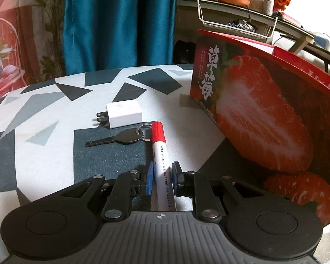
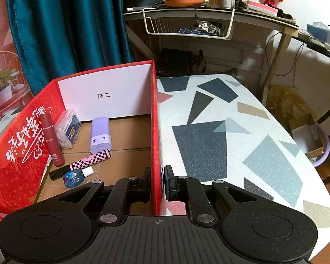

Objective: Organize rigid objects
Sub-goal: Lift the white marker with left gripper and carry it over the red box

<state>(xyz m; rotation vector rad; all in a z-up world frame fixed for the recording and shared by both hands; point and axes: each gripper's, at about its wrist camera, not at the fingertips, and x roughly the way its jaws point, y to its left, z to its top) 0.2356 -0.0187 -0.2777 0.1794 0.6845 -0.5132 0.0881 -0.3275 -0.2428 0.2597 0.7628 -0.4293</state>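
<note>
Red box wall (image 2: 155,132) pinched by right tongs (image 2: 157,182); left tongs (image 1: 162,176) clamp marker (image 1: 160,154).

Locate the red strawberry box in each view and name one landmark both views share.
Left wrist: the box fills the right side, its strawberry face to the camera, beside the marker in the left gripper.
Right wrist: the box fills the left half, seen from above and open; the right gripper is clamped on its right wall.
Shared landmark: the white wire basket under the cluttered desk.
</note>
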